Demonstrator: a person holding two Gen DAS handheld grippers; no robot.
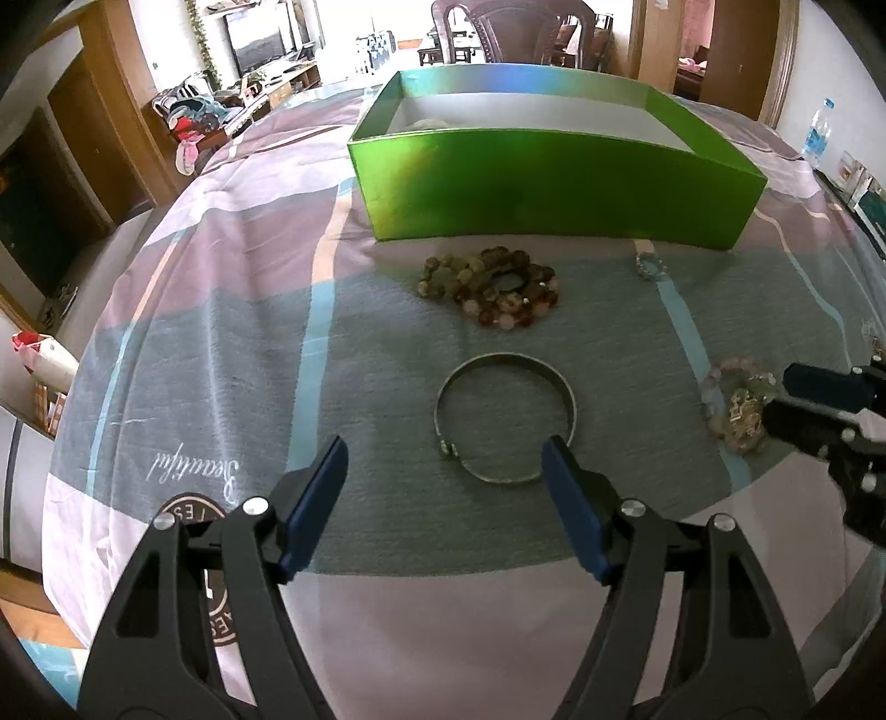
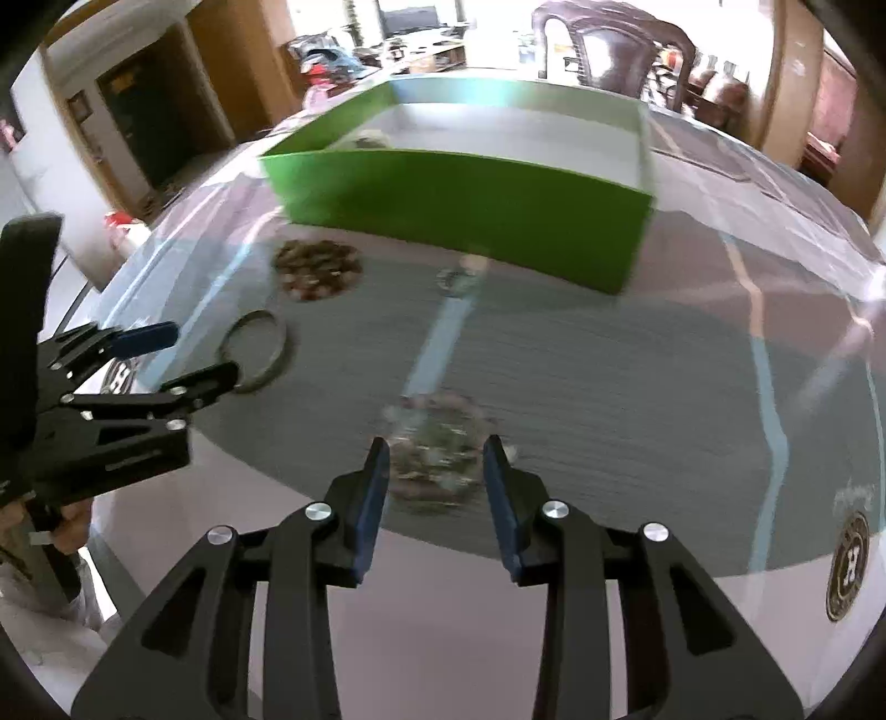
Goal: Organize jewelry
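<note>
A green box point(image 1: 554, 183) stands open at the back of the table, also in the right wrist view point(image 2: 470, 205). A pile of beaded bracelets point(image 1: 490, 285) lies in front of it. A silver bangle point(image 1: 506, 418) lies flat just ahead of my left gripper point(image 1: 446, 476), which is open and empty. A small ring-like piece point(image 1: 649, 267) lies near the box. A pale beaded bracelet point(image 1: 736, 404) lies at the right; my right gripper point(image 2: 436, 479) is open with its jaws on either side of this bracelet point(image 2: 434, 454), blurred.
A striped cloth point(image 1: 232, 332) with printed logos covers the table. A water bottle point(image 1: 818, 133) stands at the far right edge. A dark wooden chair point(image 2: 614, 50) is behind the box. Something pale lies inside the box point(image 1: 426, 123).
</note>
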